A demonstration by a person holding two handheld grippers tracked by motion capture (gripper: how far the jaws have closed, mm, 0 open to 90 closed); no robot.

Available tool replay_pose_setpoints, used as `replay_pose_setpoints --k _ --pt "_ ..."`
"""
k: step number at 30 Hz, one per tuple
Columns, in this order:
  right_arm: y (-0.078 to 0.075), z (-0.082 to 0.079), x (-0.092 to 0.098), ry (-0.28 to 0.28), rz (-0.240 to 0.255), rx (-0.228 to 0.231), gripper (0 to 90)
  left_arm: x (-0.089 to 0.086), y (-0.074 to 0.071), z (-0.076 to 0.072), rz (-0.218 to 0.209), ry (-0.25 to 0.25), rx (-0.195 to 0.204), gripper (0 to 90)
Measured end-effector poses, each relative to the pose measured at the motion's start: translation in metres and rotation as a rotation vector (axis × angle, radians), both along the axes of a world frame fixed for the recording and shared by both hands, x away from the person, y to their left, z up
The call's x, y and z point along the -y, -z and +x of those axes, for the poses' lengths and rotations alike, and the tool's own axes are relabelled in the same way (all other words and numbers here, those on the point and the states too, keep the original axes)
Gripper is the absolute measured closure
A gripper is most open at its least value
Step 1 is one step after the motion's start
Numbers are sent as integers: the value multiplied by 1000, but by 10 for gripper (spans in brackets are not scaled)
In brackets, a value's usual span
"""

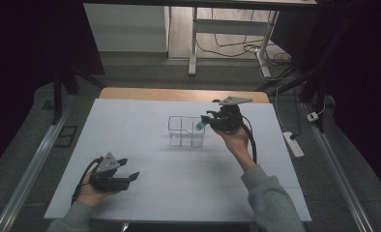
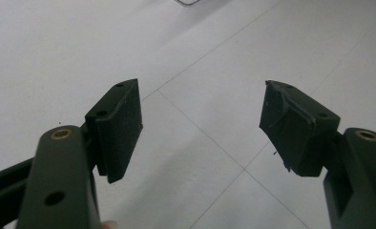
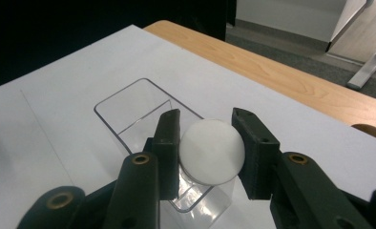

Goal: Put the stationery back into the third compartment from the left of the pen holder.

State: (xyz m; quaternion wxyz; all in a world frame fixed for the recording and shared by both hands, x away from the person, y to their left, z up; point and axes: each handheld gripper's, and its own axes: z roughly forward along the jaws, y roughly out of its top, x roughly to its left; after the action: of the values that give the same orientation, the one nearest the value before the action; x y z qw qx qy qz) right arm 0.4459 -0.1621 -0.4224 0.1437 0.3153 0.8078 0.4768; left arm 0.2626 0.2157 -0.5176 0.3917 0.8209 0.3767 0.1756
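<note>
Right claw (image 3: 206, 143) clamps bottle (image 3: 212, 151) over clear bin (image 3: 129, 107).
Left claw (image 2: 200, 126) wide, empty, low over worktop (image 2: 57, 47); bottle body hidden behind its white end.

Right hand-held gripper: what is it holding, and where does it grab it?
The right hand-held gripper holds a small teal bottle with a white round end, pinched by its sides above the clear box.

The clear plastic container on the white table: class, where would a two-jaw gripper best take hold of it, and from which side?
Probably from above, pinching one thin upright wall of the clear plastic container near the rim. It stands open-topped with an inner divider, and its body looks wide for the jaws.
</note>
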Motion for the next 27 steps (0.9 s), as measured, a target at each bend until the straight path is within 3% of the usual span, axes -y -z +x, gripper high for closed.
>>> replay_pose_setpoints --k 3,5,11,17,27 --pt "4 2 -2 -8 -13 -17 601 1 1 0 3 3 -3 301" --pt "4 1 -2 -10 8 -12 522 0 1 0 3 2 -3 300" --pt "1 -9 9 -8 40 7 429 -1 1 0 3 -3 -3 297" --pt "10 -31 31 -14 55 19 411 -1 1 0 4 -4 -4 294" --pt "35 -81 86 3 10 13 407 -3 0 0 -6 -11 -4 293"
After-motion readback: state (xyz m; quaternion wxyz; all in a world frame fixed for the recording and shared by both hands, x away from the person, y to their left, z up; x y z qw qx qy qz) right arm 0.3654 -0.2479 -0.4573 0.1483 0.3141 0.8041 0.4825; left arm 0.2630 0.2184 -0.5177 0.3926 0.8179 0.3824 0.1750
